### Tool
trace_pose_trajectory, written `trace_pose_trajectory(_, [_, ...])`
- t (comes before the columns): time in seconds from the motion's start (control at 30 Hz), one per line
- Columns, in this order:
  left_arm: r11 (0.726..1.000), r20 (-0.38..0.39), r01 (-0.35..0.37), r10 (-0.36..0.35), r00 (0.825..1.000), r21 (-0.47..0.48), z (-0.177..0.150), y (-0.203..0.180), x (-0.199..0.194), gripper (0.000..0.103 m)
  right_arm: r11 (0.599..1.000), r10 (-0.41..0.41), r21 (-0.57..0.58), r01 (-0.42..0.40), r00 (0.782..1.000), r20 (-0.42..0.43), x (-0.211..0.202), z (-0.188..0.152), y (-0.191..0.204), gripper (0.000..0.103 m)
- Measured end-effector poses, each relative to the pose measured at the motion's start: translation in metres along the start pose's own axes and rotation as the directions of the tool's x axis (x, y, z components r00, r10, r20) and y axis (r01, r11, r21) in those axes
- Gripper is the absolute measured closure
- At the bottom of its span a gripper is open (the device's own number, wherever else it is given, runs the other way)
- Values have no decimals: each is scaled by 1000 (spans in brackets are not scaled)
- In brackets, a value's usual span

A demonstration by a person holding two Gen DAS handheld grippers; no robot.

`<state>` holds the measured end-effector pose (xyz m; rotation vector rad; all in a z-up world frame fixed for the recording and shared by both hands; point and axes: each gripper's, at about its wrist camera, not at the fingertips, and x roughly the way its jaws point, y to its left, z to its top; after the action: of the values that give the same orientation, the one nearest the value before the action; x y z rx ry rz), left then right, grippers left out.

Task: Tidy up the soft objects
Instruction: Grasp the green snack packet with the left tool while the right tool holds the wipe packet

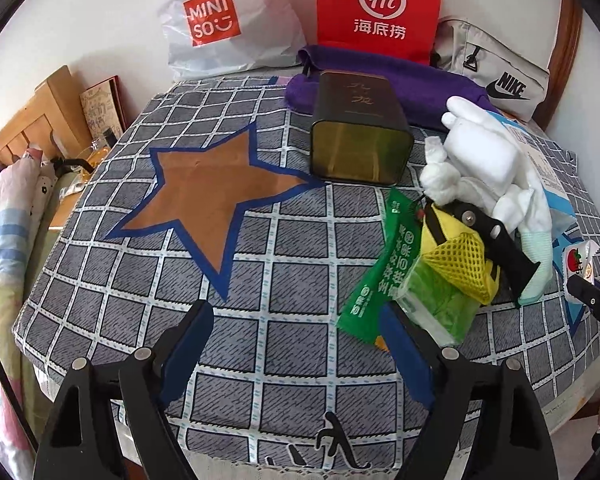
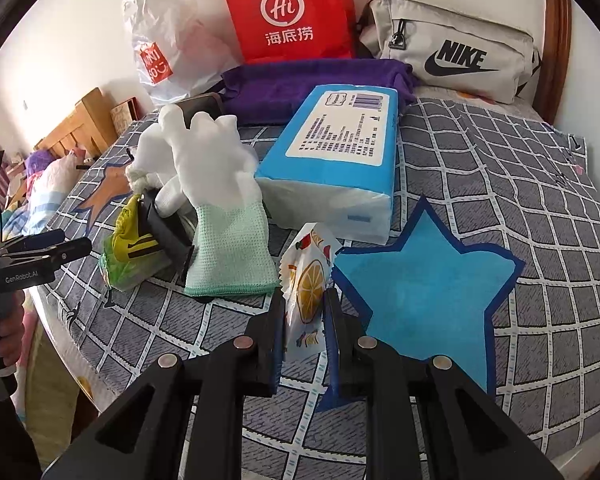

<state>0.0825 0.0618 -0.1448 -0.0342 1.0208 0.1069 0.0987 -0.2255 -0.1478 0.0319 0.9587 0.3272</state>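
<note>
My right gripper (image 2: 303, 300) is shut on a white snack packet (image 2: 308, 280) printed with a lemon slice, held beside the blue star patch (image 2: 420, 292). The packet also shows at the right edge of the left wrist view (image 1: 578, 258). My left gripper (image 1: 300, 328) is open and empty above the checked cloth, near the brown star patch (image 1: 216, 196). A pile lies between them: white gloves (image 2: 216, 184), a yellow mesh sponge (image 1: 462, 258), a green tissue pack (image 1: 436, 300), a green wrapper (image 1: 384, 268), a black clip (image 1: 496, 240) and a blue tissue pack (image 2: 340, 148).
A dark tin box (image 1: 360, 128) lies on its side behind the brown star. A purple towel (image 2: 312, 80), a red paper bag (image 2: 288, 12), a white Miniso bag (image 1: 216, 20) and a grey Nike pouch (image 2: 452, 48) line the back wall. The bed edge drops off at left.
</note>
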Motion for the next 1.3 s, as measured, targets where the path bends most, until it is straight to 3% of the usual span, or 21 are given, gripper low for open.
trace_pose_trajectory(0.23, [998,12,43,-44,999,50,-10,-7,2,19,1000,-6,0,6,1000,-7,3,-3,2,85])
trace_pose_trajectory(0.47, [979,-45,164,-160,986,117,-14,-33,25,19,1000,-26,-6,26,1000,-16,2,-6,0,85])
trace_pose_trajectory(0.57, [978,-6,95,-96,995,187,-14,-43,28,17,999,-33,6,33,999,-19,3,-6,-4,85])
trace_pose_trajectory(0.8, [962,20,118,-127,992,246,-2,-51,34,19,999,-42,20,42,999,-35,9,-5,-9,85])
trace_pose_trajectory(0.87, [955,27,132,-145,989,267,1,-54,34,27,999,-44,21,45,998,-39,11,-4,-8,85])
trace_pose_trajectory(0.9, [950,30,143,-158,987,277,1,-55,33,42,999,-45,20,46,998,-40,11,-4,-7,85])
trace_pose_trajectory(0.97, [947,32,149,-165,986,283,0,-56,30,62,999,-50,17,51,998,-43,12,-4,-7,85])
trace_pose_trajectory(1.17, [958,4,181,-186,983,225,3,-36,26,73,999,-52,6,52,998,-42,11,-4,-3,86])
trace_pose_trajectory(1.3, [974,24,141,-148,989,178,0,-18,16,74,999,-49,4,49,998,-37,7,-6,-1,88])
